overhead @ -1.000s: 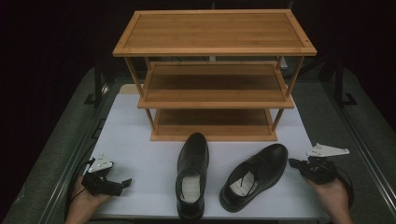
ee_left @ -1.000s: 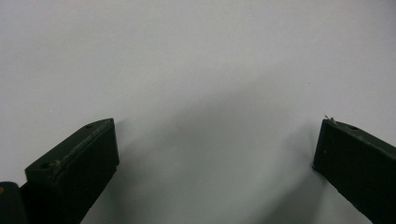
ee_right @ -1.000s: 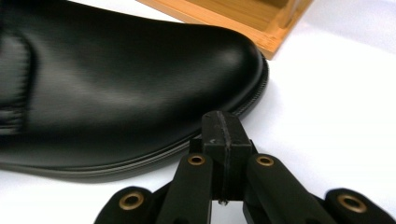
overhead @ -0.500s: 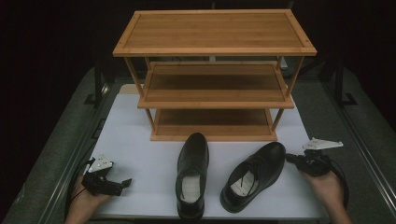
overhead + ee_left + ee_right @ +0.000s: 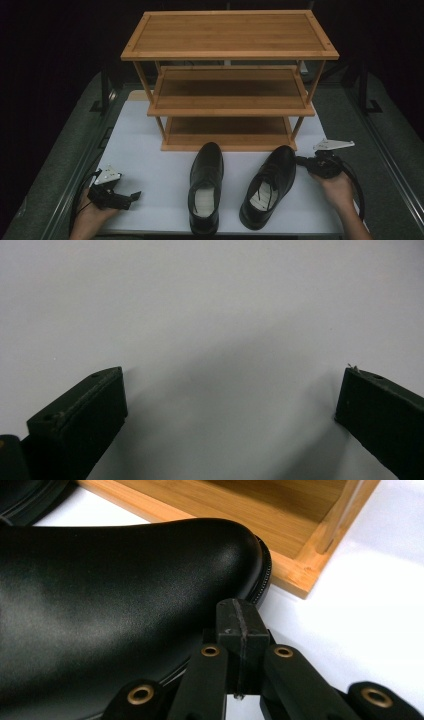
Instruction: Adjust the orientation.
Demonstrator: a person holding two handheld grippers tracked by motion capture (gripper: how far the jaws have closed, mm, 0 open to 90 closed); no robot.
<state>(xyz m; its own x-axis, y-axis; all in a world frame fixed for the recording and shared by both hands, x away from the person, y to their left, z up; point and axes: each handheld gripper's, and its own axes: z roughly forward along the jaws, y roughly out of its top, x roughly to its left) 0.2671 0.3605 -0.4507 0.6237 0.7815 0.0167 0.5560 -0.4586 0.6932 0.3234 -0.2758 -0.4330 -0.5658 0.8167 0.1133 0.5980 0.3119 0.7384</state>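
Right gripper (image 5: 301,161) sits at the right of the white mat (image 5: 150,165), jaws pressed together with nothing between them. In the right gripper view the closed tips (image 5: 240,617) lie right against the toe side of the right shoe (image 5: 270,182), at the welt; contact cannot be confirmed, but the gap is nil or nearly so.

Right shoe: black leather lace-up, sole down on the mat. Long axis runs near-to-far, tilted slightly, toe toward the far right, heel toward the person. Toe ends just short of the bottom shelf edge of the wooden rack (image 5: 230,55).

Left shoe (image 5: 206,185) lies beside it, parallel to the person's line of sight, toe toward the rack, a strip of bare mat between the two.

Left gripper (image 5: 131,196) rests low at the near left corner of the mat, jaws spread wide over bare white surface, well apart from both shoes.

Open mat lies to the left of the left shoe and to the right of the right shoe.
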